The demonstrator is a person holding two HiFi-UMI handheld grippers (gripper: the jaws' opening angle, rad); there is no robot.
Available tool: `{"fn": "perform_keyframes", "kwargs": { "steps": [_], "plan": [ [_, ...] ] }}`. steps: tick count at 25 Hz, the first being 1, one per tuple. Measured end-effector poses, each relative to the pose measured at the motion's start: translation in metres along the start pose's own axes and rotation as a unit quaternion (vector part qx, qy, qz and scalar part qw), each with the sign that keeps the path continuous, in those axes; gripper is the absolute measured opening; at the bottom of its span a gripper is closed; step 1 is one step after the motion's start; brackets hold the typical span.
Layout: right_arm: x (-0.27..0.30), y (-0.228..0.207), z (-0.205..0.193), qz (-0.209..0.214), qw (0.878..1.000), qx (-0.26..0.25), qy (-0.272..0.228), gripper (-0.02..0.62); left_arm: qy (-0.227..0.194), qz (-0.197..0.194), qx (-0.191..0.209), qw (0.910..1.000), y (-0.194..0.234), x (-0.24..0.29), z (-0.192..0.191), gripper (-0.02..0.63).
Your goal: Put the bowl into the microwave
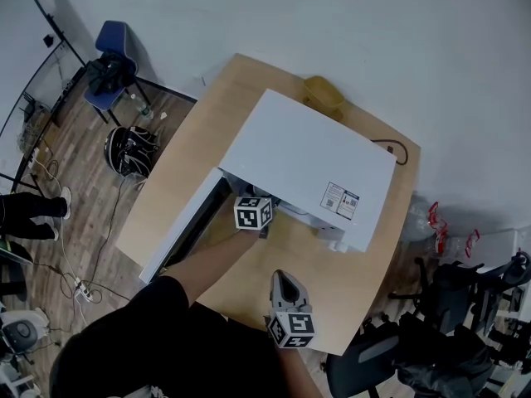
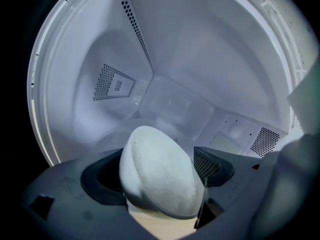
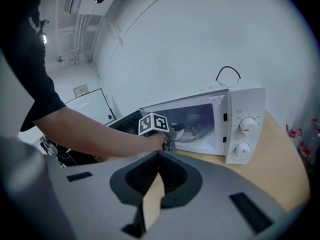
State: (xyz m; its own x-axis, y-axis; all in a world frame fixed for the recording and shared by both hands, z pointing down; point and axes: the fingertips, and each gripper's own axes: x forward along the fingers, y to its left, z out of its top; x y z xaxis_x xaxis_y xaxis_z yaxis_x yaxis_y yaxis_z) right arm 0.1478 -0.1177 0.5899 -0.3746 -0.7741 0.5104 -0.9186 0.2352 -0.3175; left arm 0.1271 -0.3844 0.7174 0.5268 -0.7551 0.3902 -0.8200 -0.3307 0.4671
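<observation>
The white microwave [image 1: 311, 160] stands on the wooden table [image 1: 348, 293] with its door [image 1: 178, 230] swung open to the left. My left gripper [image 1: 259, 222] reaches into the opening. In the left gripper view it [image 2: 160, 184] is shut on the white bowl [image 2: 157, 176], tilted and held inside the white cavity [image 2: 170, 59]. In the right gripper view the left gripper [image 3: 152, 124] sits at the microwave [image 3: 240, 129] mouth. My right gripper [image 1: 280, 279] hovers over the table in front of the microwave, shut [image 3: 159, 159] and holding nothing.
A yellowish object [image 1: 323, 94] lies behind the microwave, and a black cable [image 1: 398, 149] curls at the table's right edge. A blue chair [image 1: 112, 44] and gear lie on the floor at the left. A black office chair [image 1: 373, 363] stands near the table's front right corner.
</observation>
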Motion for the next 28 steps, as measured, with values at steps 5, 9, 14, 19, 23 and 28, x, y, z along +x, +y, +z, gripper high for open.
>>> {"fn": "perform_keyframes", "kwargs": {
  "steps": [5, 9, 14, 19, 23, 28],
  "plan": [
    [-0.004, -0.005, -0.002, -0.003, 1.0, -0.001, 0.003, 0.06, -0.003, 0.012, 0.027, 0.9995, -0.004, 0.0, -0.001, 0.383],
    [-0.007, -0.007, -0.002, -0.005, 1.0, -0.004, 0.005, 0.06, -0.02, 0.016, 0.084, 0.9961, 0.0, -0.002, 0.011, 0.385],
    [-0.008, 0.0, -0.009, 0.0, 1.0, -0.005, 0.011, 0.06, -0.023, 0.005, 0.104, 0.9943, 0.002, -0.003, 0.014, 0.387],
    [-0.009, 0.006, -0.013, 0.003, 1.0, -0.004, 0.014, 0.06, -0.043, -0.02, 0.078, 0.9958, 0.006, -0.011, 0.02, 0.385],
    [-0.011, 0.007, -0.017, 0.002, 1.0, -0.001, 0.017, 0.06, -0.055, -0.024, 0.085, 0.9945, 0.004, -0.017, 0.027, 0.385],
    [-0.011, 0.006, -0.014, -0.003, 1.0, -0.007, 0.011, 0.06, -0.059, -0.033, 0.076, 0.9948, -0.002, -0.027, 0.028, 0.385]
  ]
}}
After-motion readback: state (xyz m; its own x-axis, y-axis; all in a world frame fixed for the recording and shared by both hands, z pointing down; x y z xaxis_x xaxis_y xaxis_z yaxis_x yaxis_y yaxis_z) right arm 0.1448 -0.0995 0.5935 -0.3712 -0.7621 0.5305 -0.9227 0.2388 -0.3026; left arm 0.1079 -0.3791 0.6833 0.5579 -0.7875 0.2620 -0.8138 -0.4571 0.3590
